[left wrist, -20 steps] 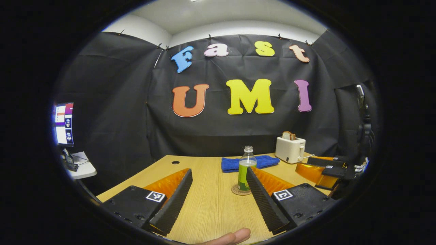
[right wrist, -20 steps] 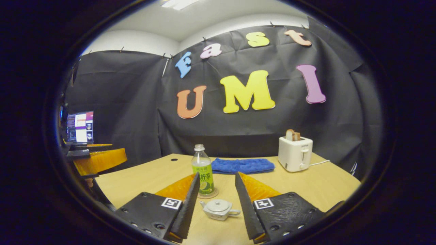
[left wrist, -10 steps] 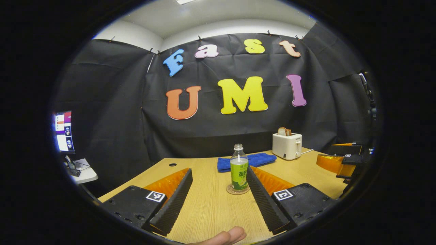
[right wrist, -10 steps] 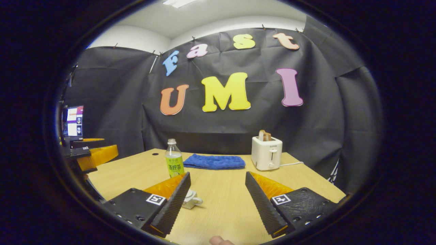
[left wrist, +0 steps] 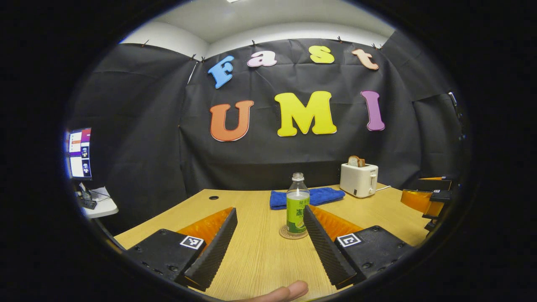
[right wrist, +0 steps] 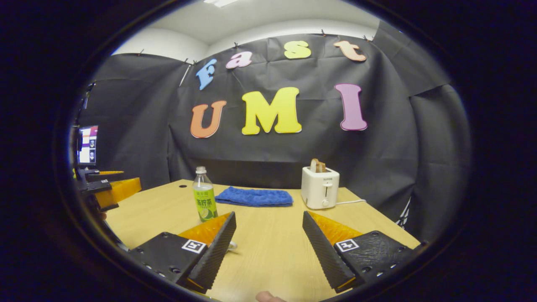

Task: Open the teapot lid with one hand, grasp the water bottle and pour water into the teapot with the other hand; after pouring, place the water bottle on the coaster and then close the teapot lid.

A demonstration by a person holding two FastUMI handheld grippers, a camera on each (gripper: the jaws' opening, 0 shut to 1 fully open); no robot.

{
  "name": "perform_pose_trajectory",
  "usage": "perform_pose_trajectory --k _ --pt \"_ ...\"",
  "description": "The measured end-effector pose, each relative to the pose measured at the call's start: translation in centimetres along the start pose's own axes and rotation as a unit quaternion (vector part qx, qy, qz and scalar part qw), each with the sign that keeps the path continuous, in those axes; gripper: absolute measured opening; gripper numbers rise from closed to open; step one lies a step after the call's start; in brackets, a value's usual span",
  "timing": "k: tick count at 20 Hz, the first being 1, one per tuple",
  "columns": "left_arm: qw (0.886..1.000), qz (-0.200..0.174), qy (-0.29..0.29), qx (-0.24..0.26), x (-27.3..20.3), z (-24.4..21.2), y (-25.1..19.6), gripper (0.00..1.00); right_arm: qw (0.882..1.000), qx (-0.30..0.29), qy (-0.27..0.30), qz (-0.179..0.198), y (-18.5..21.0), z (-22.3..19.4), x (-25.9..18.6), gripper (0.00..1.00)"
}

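Both grippers wide apart, empty

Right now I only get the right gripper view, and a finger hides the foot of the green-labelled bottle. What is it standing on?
Observer: In the left gripper view the water bottle stands upright on a round coaster on the table.
Operator: Is the other gripper open?
Observer: Yes. The left gripper has its fingers wide apart with nothing between them; the bottle is beyond, by its right finger.
Operator: Anything under that monitor?
Observer: A small white side table with a few small items on it.
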State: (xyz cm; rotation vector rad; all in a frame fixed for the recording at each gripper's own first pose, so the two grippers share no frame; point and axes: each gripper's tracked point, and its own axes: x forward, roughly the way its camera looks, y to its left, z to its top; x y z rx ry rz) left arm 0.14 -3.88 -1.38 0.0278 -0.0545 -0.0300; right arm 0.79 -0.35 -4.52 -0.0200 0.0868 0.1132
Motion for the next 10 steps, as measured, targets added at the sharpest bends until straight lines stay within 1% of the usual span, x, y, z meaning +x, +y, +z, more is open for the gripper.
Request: perform_pose_trajectory --k 1,3,4,5,6,7,10 --pt "1.000 0.003 0.005 -0.005 0.1 -0.2 0.3 0.99 1.000 -0.003 0.000 0.002 0.3 0.0 -0.1 0.96" --pt "1.000 0.003 0.014 -0.019 0.2 -0.6 0.6 0.99 1.000 -0.005 -0.003 0.001 0.6 0.2 -0.2 0.96" --pt "1.000 0.005 0.016 -0.024 0.2 -0.6 0.9 0.99 1.000 -0.007 -0.003 0.002 0.9 0.2 -0.2 0.93" --pt "0.999 0.010 0.016 -0.026 0.2 -0.6 1.3 0.99 1.000 -0.007 -0.005 0.005 1.2 0.3 -0.3 0.93" --pt "0.999 0.013 0.015 -0.027 0.3 -0.5 1.4 0.99 1.000 -0.008 -0.006 0.007 1.5 0.3 -0.4 0.99" --pt "0.999 0.013 0.014 -0.027 0.3 -0.5 1.4 0.99 1.000 -0.008 -0.005 0.009 1.6 0.3 -0.4 0.96" --pt "1.000 0.006 0.009 -0.027 0.1 -0.2 0.9 0.99 1.000 -0.014 -0.008 0.010 1.7 0.6 -0.8 0.96"
